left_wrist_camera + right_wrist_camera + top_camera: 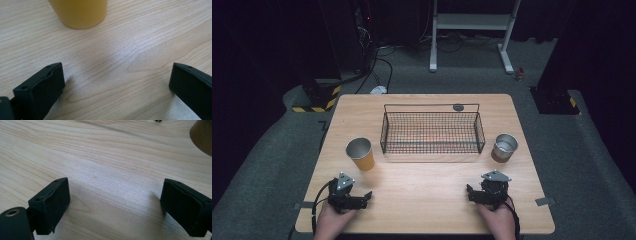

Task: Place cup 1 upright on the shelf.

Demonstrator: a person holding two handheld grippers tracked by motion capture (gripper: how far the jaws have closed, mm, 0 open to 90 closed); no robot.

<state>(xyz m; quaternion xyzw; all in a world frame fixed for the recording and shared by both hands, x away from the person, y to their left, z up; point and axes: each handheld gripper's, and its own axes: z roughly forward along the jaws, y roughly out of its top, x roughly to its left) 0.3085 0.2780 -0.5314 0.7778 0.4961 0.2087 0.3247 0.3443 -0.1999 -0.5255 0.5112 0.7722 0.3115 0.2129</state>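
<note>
Nothing is moved yet: both the left gripper [362,199] and right gripper [473,194] rest wide open and empty at the frame's bottom, the orange cup [360,154] and steel cup [504,147] flanking the wire basket [432,148] mid-bench.

We look down on a light wooden worktop [427,200] with a pale grain, standing on grey carpet [267,165]. Beyond it the room falls into darkness. A white metal stand [472,22] with two angled legs stands at the far side, and black cables [379,62] run across the floor toward a dark rack at the left. Yellow-and-black hazard tape [319,100] marks a base at the left, and another at the right [572,102]. Light falls from above onto the worktop.
</note>
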